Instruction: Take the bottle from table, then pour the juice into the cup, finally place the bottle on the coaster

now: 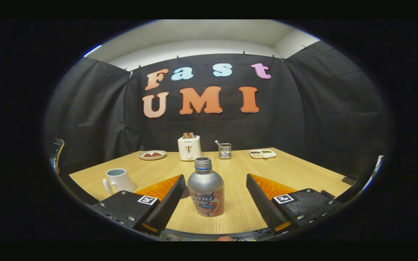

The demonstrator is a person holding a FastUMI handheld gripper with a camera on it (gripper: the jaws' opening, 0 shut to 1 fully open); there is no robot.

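Jaws spread wide, bottle (205, 188) standing between them.

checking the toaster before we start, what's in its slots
Two browned slices stick up from the white toaster beyond the bottle, which stands between the open tool's fingers. Their lower parts are hidden inside.

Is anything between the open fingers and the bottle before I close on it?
Nothing visible. The silver metal bottle with the printed label stands upright on the wooden table between the gripper's open fingers, nearer the left one, with bare wood in the gaps. The white ceramic mug sits off beyond the left finger.
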